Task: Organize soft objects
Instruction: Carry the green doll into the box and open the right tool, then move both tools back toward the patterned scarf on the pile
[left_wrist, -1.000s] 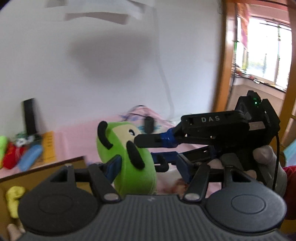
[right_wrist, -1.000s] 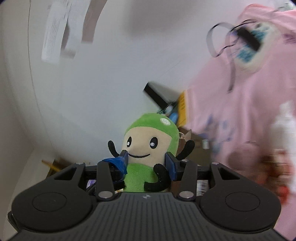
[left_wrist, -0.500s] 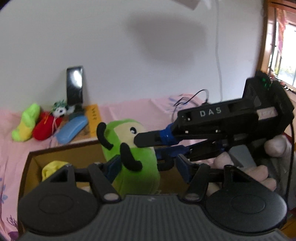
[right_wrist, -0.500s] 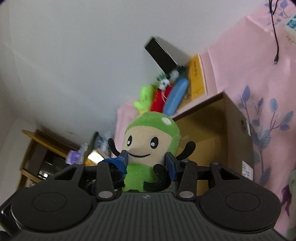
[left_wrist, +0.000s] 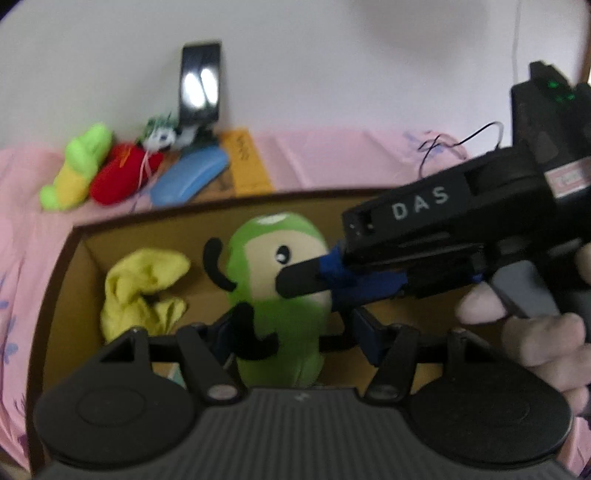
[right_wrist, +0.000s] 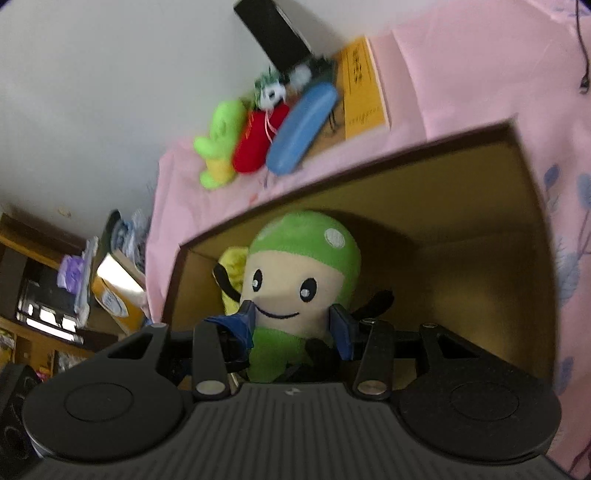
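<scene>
A green plush doll (left_wrist: 273, 295) with a beige face and black limbs hangs upright in the mouth of an open cardboard box (left_wrist: 184, 212). My right gripper (right_wrist: 293, 325) is shut on the doll (right_wrist: 303, 258) at its neck. In the left wrist view its upper finger (left_wrist: 303, 277) lies across the doll's face. My left gripper (left_wrist: 295, 336) is open around the doll's lower body: the left pad touches it and the right pad stands apart. A crumpled yellow soft item (left_wrist: 144, 284) lies inside the box, left of the doll.
Beyond the box (right_wrist: 369, 158), a green-and-yellow plush (left_wrist: 77, 166), a red plush (left_wrist: 122, 173), a blue case (left_wrist: 188, 177), a yellow booklet (left_wrist: 243, 162) and a dark phone (left_wrist: 201, 81) lie along the white wall on the pink sheet. A person's hand (left_wrist: 546, 343) holds the right gripper. A cluttered shelf (right_wrist: 55, 295) stands left.
Both grippers have carried the doll from above the bed down over the box. The doll now hangs inside the box opening, beside the yellow item. The grip looks unchanged.
</scene>
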